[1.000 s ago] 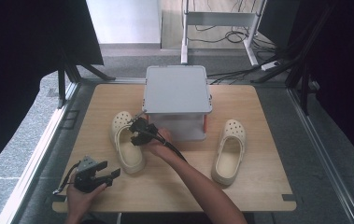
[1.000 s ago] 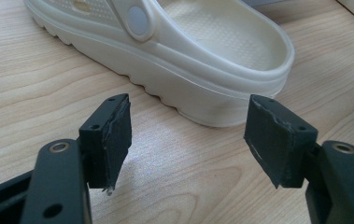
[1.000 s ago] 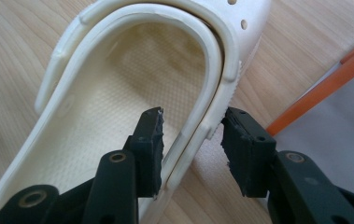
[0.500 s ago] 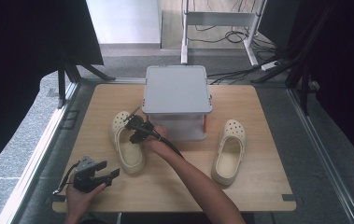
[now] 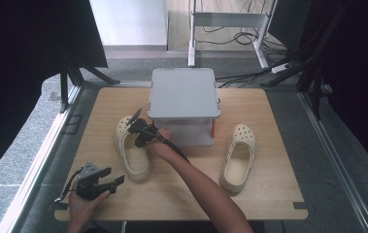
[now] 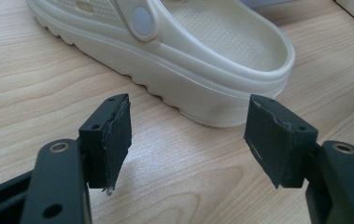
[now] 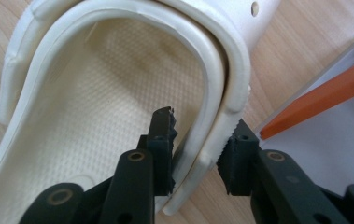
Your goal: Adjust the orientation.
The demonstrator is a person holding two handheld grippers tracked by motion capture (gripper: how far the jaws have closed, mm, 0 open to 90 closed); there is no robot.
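Two cream clogs lie on the wooden table (image 5: 269,194). My right gripper (image 5: 140,131) reaches over the left clog (image 5: 133,155), in front of the grey box. In the right gripper view its jaws have just been closing and my right gripper (image 7: 195,149) pinches the clog's (image 7: 95,93) side wall and folded strap, one pad inside, one outside. My left gripper (image 5: 111,182) rests near the table's front left corner. It stands open and empty (image 6: 188,140), just short of the clog's heel (image 6: 221,88).
The grey lidded box (image 5: 184,97) with orange latches (image 7: 324,93) stands at the middle back, close beside the held clog. The other clog (image 5: 237,155) lies to its right. A metal frame and cables sit on the floor behind the table.
My right gripper has shifted slightly toward the clog's far end and lowered onto its side wall. The left gripper and both clogs have stayed where they were.
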